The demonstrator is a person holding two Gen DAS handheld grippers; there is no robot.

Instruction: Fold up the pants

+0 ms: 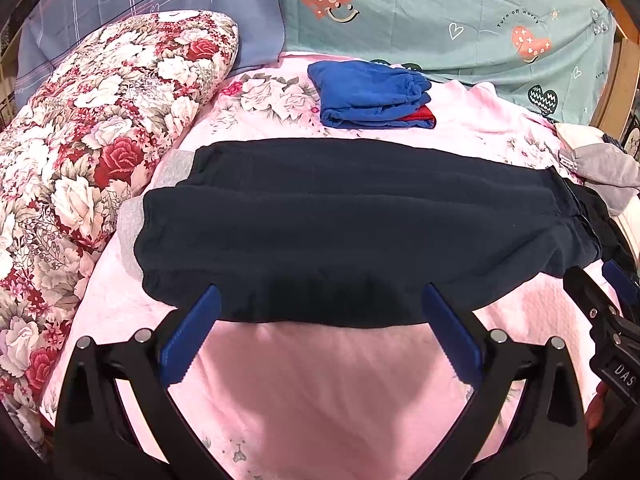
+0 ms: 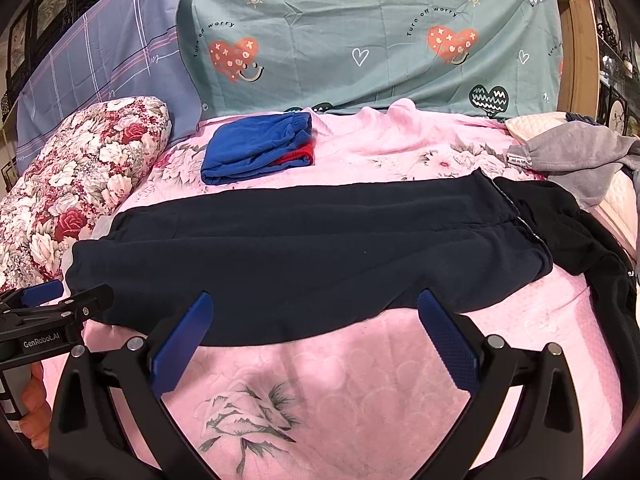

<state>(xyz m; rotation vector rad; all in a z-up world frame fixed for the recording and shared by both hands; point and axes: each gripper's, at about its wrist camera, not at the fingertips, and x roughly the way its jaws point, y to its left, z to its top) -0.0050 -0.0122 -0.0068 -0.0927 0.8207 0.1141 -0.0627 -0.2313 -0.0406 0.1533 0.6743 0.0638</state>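
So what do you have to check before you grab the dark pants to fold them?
1. Left gripper jaws open: ok.
2. Right gripper jaws open: ok.
3. Dark pants lying flat, legs stacked together on the pink bedsheet: ok.
4. Near edge of the pants between both sets of jaws: ok.
5. Black garment clear of the waistband: not ok, it touches that end.
6. Folded blue clothes out of the way: ok.
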